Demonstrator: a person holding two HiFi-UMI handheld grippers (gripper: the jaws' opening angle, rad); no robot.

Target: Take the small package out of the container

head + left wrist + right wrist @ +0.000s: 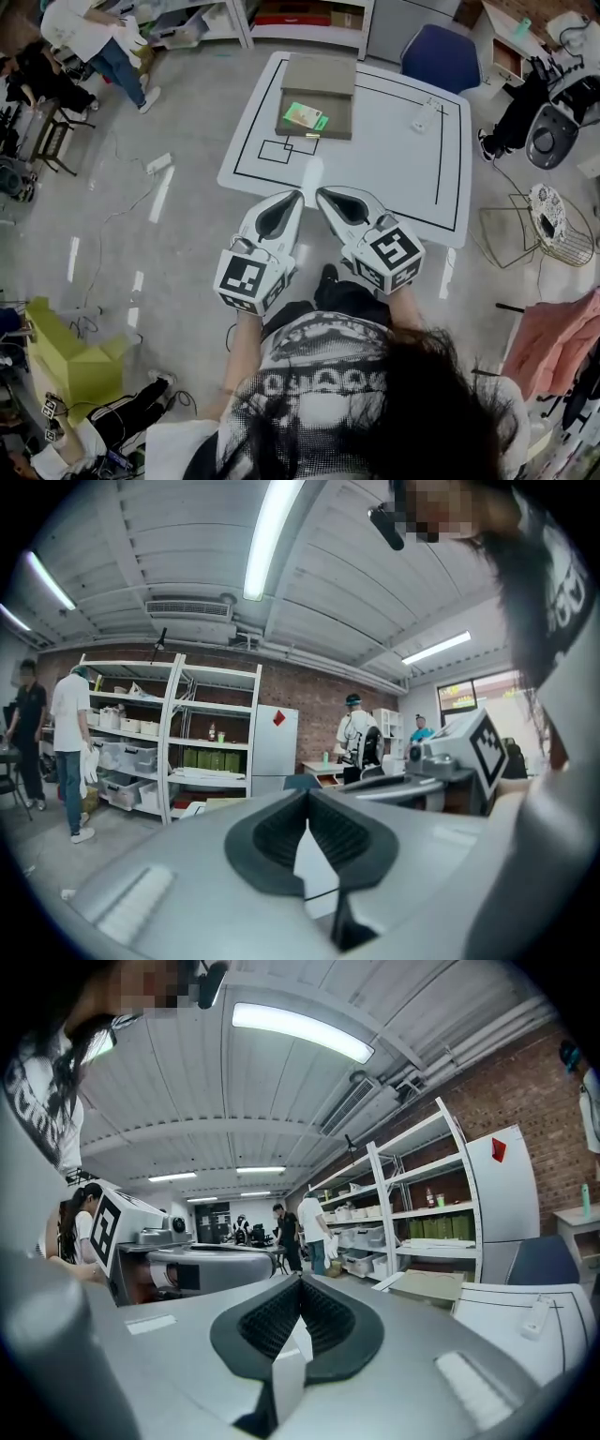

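Looking down through the head view, I take the white table (394,164) as my anchor: a smooth, square slab with rounded corners, ruled with thin black lines. On its far left part sits the container (317,94), a flat rectangular box of dull brown cardboard with its lid flap tipped back toward the table's far edge. Inside it lies the small package (305,116), a thin green-and-white packet resting flat and slightly askew on the cardboard floor. A small outlined rectangle (276,150) is drawn on the tabletop just in front of the container. Toward the table's far right corner rests a slim white bar-shaped object (427,115); I cannot tell what it is. Beyond the table's far edge stands a blue padded chair (441,56). Both tools hang at the table's near edge, well apart from the container, their tapered noses angled toward each other. The left gripper (292,198) is a smooth pale-grey plastic shell carrying a cube of black-and-white square markers. In the left gripper view its dark ribbed rubber pads (272,841) meet at the tip with nothing between them. The right gripper (323,193) has the same build, and in the right gripper view its ribbed pads (267,1321) are likewise pressed together at the tip, pinching nothing.
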